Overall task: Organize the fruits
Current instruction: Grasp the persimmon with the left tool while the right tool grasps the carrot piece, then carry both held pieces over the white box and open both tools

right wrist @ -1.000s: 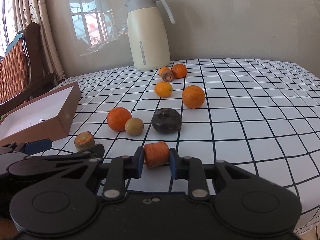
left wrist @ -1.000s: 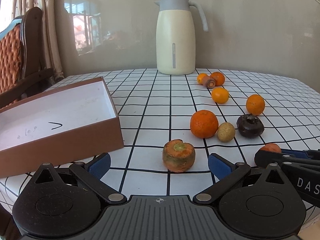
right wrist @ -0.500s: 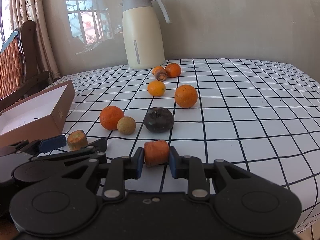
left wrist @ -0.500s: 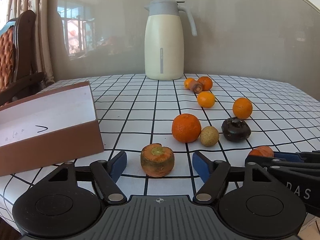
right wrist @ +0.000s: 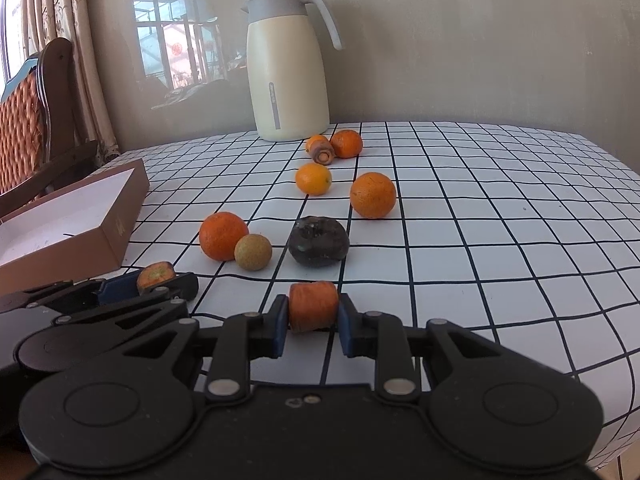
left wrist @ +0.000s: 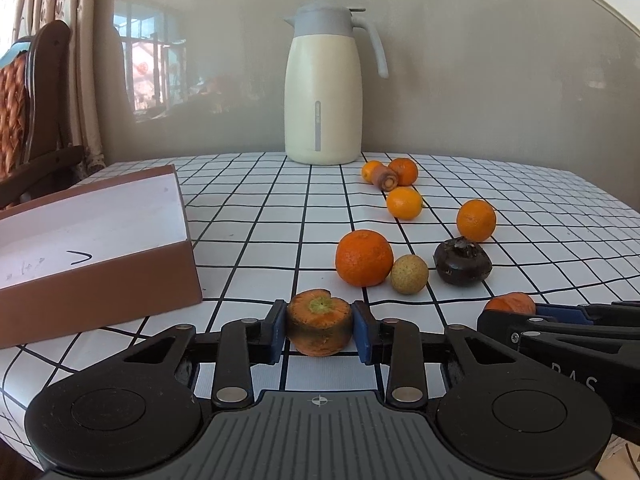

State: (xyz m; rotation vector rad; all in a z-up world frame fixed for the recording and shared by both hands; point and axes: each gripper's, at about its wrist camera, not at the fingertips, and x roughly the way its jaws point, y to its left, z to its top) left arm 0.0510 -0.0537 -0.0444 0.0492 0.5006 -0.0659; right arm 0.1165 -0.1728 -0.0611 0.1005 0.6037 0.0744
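Nearest, the left claw (left wrist: 320, 330), its jaws just closed, is clamped on a carrot stub (left wrist: 319, 326) resting on the desk (left wrist: 520, 200); the right claw (right wrist: 313, 322) grips a second carrot piece (right wrist: 313, 306). Beyond, oranges (left wrist: 364, 258) lie unsorted; the box (left wrist: 92, 216) appears empty.

carrot stumps (left wrist: 319, 326) clamped; oranges (left wrist: 364, 257) scattered on table.
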